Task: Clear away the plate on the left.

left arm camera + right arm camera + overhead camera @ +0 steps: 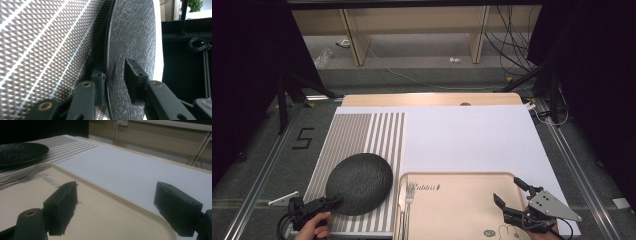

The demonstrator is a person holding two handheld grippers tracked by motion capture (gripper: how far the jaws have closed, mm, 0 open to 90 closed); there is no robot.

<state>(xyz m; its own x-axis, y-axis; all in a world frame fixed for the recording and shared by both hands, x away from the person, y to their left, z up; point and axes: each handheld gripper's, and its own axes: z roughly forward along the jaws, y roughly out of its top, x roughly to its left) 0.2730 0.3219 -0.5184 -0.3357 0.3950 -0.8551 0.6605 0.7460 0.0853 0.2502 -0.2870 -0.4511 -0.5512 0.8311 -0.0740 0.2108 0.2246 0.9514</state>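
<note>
A black textured plate (362,182) (132,37) (20,152) lies on a striped placemat (362,130) (37,50) at the front left. My left gripper (337,200) (113,77) is at its near-left rim, one jaw under the rim and one above the top face. A narrow gap still shows at the upper pad, so it is open. A beige tray (452,210) (100,220) sits to the right of the plate, with a fork (408,195) (27,176) along its left side. My right gripper (507,190) (115,192) hovers open over the tray's far-right corner, holding nothing.
A white sheet (472,135) covers the table beyond the tray and to its right. The wooden table edge (427,99) runs along the back. Metal rails (262,170) flank the table, and cables (512,45) and shelving stand behind it.
</note>
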